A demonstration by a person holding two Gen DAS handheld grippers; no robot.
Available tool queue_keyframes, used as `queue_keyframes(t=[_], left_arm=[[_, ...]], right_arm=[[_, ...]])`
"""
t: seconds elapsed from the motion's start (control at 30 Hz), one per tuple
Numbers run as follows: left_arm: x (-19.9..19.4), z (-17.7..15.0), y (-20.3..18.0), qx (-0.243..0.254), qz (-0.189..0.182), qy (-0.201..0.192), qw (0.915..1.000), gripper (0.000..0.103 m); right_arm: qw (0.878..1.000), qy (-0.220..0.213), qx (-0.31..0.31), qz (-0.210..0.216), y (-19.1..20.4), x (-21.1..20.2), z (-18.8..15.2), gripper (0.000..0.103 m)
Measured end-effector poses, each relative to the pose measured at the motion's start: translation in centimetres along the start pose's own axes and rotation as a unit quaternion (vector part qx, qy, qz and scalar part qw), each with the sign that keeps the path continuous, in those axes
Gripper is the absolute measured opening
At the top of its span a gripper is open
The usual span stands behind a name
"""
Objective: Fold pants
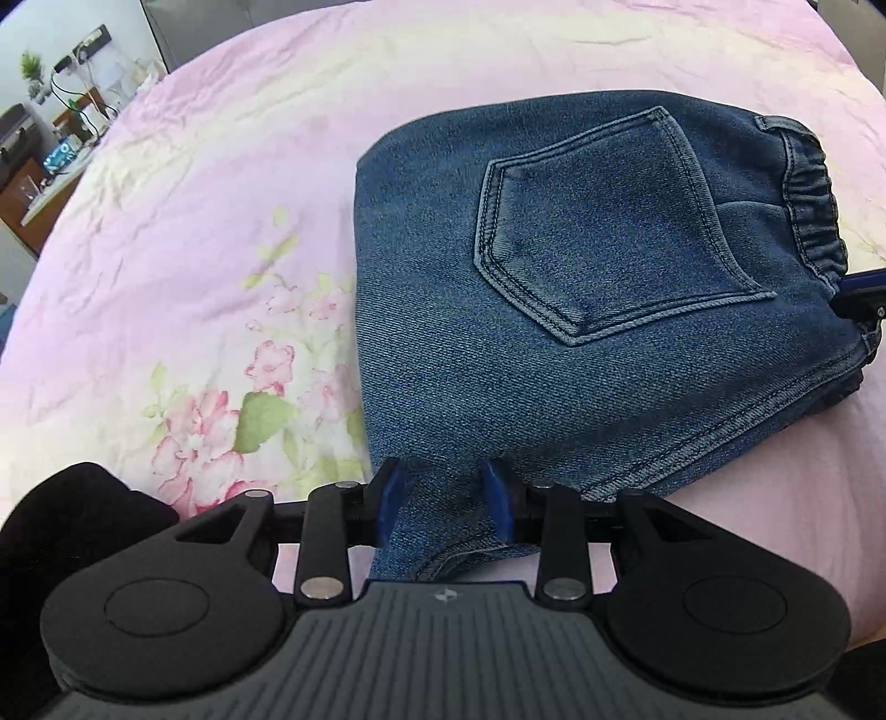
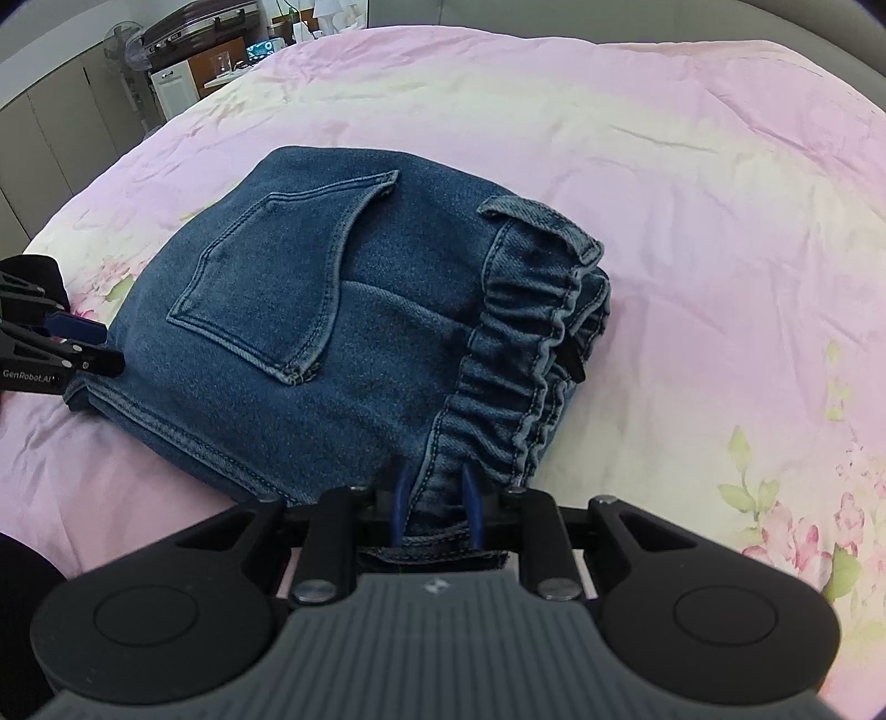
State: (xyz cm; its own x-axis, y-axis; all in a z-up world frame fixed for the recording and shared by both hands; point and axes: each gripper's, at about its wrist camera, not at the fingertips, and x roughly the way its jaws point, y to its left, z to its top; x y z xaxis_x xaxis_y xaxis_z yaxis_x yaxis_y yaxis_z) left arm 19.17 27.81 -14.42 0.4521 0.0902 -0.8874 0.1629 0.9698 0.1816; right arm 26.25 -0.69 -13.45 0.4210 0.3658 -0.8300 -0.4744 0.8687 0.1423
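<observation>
Denim pants [image 1: 598,310], folded into a compact bundle, lie on a pink floral bedsheet [image 1: 194,221] with the back pocket [image 1: 603,227] facing up and the elastic waistband [image 2: 531,354] at one end. Left gripper [image 1: 446,507] has its blue pads clamped on a near corner of the bundle, fabric bunched between them. Right gripper [image 2: 434,501] is closed on the denim just below the waistband, cloth pinched between its blue fingers.

Edges: the folded side of the bundle runs straight and clean; the waistband end shows several stacked layers. Bare sheet extends widely beyond and to both sides of the pants. Furniture and a fan [image 2: 124,44] stand past the far bed edge, well apart.

Obscured: the lower layers of the fold cannot be counted. Gripper bodies hide the near edge of the bundle in both views. A dark sleeve [image 1: 72,526] is cut off at the frame edge.
</observation>
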Motion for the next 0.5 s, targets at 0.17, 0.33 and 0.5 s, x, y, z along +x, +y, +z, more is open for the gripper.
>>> queue_keyframes(t=[0.17,0.33,0.5], left_arm=[[-2.5,-0.1,-0.2,-0.014,0.015,-0.004,0.9998,0.04],[-7.0,0.1,-1.6,-0.012,0.025,-0.031,0.9991,0.04],[-14.5,0.8,-3.3,-0.036,0.026,-0.112,0.9927,0.046]], right_arm=[[0.999,-0.017,0.014,0.025,-0.8,-1.9,0.8,0.028],[0.999,-0.048,-0.01,0.016,0.3,-5.6,1.2,0.041],[0.993,-0.113,-0.031,0.012,1.2,-12.7,2.1,0.066]])
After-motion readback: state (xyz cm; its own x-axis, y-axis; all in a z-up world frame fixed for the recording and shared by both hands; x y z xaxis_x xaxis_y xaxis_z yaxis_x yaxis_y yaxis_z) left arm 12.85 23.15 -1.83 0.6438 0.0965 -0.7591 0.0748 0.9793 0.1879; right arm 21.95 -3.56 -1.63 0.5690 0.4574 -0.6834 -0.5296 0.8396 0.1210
